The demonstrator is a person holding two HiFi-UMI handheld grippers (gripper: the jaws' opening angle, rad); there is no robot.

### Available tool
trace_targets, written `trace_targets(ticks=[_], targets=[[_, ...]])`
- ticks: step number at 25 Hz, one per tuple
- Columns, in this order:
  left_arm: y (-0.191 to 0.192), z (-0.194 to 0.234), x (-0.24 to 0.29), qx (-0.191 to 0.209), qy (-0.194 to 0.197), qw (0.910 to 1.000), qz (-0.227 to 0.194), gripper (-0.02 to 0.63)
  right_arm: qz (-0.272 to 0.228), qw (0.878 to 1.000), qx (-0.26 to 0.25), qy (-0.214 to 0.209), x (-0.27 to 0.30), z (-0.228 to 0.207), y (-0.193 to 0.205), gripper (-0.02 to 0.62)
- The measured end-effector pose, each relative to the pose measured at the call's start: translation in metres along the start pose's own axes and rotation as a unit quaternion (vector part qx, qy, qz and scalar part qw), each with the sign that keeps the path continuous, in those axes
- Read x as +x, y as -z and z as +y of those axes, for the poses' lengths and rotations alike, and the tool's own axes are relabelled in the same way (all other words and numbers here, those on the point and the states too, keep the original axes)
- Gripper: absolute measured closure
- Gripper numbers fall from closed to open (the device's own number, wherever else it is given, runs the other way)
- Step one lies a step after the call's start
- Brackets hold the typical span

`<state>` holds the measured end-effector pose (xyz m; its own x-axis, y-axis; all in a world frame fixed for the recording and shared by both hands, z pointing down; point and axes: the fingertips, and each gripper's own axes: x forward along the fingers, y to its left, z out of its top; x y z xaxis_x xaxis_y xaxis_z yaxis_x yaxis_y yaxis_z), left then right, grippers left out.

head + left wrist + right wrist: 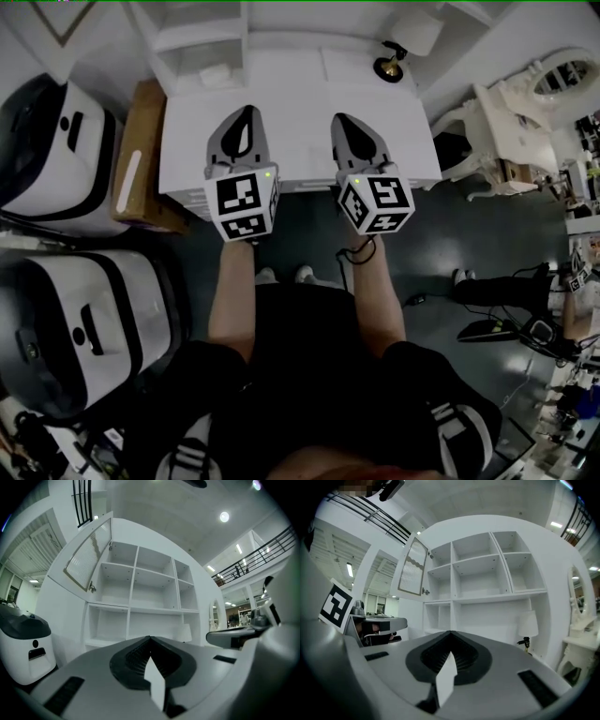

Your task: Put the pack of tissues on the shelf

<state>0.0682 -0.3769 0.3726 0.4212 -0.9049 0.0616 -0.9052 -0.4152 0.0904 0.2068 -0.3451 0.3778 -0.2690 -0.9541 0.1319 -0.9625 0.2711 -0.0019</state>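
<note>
Head view — tissue pack [214,75] on shelf [199,39], beyond both closed jaws.

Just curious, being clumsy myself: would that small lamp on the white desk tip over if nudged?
Probably yes: the lamp carries a wide shade above a small base, so it looks top-heavy. It likely feels light for its size.

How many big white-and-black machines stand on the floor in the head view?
2. One machine stands beside the cardboard box; the other machine is nearer the person's left side. More may be hidden.
</note>
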Motion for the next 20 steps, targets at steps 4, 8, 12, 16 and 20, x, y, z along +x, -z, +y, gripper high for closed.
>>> trace_targets(ticks=[4, 8, 12, 16, 20], targets=[[0.003, -0.017, 0.002, 0.008, 0.028, 0.9995, 0.011, 0.597, -0.010, 1.000, 0.003, 0.001, -0.003, -0.004, -0.003, 0.575], [-0.002, -0.027, -0.001, 0.018, 0.045, 0.9988, 0.009, 0.597, -0.025, 1.000, 0.003, 0.000, -0.004, -0.004, -0.014, 0.575], [-0.006, -0.024, -0.005, 0.024, 0.040, 0.9989, 0.006, 0.595, -0.030, 1.000, 0.005, -0.007, -0.002, 0.001, -0.018, 0.575], [-0.003, -0.017, -0.008, 0.021, 0.043, 0.9988, 0.013, 0.595, -0.029, 0.999, 0.001, -0.017, 0.005, 0.011, -0.018, 0.575], [-0.006, -0.009, -0.016, 0.020, 0.046, 0.9987, 0.013, 0.597, -0.035, 0.999, -0.006, -0.022, 0.007, 0.025, -0.025, 0.575]])
